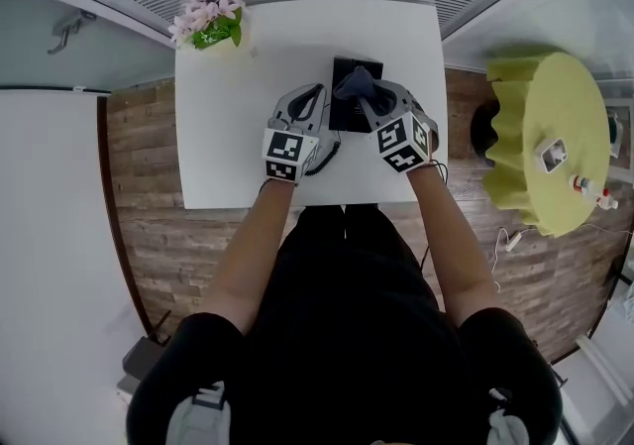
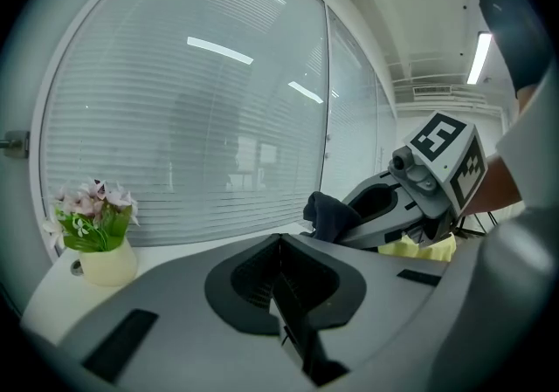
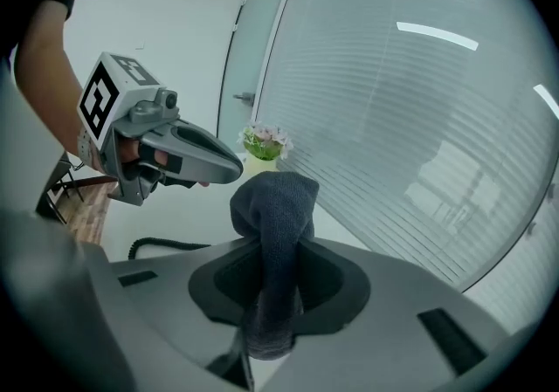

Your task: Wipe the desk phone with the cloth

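Reaching both arms over the white table (image 1: 228,136), we pinch the dark cloth (image 1: 354,83) in our right gripper (image 1: 367,101) over the black phone (image 1: 347,118); left gripper (image 1: 315,96) alongside, jaws together, empty

White table (image 1: 228,136) at the frame's 12 o'clock, wood floor (image 1: 139,185) around it. Flower pot (image 1: 209,23) on its 11 o'clock corner. Black desk phone (image 1: 347,108) toward the table's 2 o'clock. Right gripper (image 1: 370,96) over the phone, dark cloth (image 1: 354,83) bunched at its tip. Left gripper (image 1: 315,92) just beside the phone, at its 9 o'clock. Coiled cord (image 1: 331,152) at the phone's 7 o'clock. Yellow-green round table (image 1: 535,96) at 3 o'clock, small items on top.
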`<state>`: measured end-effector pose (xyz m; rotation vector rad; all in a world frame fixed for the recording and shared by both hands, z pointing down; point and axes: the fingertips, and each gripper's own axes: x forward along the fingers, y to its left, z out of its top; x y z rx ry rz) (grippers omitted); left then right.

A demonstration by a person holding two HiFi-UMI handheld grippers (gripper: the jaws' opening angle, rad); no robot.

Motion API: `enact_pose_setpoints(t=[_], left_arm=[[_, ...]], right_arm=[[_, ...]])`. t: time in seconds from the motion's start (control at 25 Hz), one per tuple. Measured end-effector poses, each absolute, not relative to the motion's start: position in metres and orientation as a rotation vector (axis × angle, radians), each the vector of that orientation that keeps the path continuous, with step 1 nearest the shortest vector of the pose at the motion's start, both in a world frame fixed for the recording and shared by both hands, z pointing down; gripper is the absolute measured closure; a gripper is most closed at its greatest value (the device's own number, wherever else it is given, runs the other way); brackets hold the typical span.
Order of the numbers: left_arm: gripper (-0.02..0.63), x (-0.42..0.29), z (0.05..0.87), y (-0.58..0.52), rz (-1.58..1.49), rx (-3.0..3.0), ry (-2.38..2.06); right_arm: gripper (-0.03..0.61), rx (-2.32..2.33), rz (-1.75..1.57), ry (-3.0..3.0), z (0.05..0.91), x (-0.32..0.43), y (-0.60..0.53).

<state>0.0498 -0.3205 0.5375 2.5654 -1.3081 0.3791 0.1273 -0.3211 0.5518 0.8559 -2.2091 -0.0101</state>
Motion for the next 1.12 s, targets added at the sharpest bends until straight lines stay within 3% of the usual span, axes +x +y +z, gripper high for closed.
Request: enact_pose_setpoints(t=[1.12], left_arm=[[0.603, 0.026, 0.575, -0.372, 0.351, 2.507, -1.271]], right_arm=[[0.488, 0.8, -0.15, -2.094, 0.617, 0.091, -0.376]])
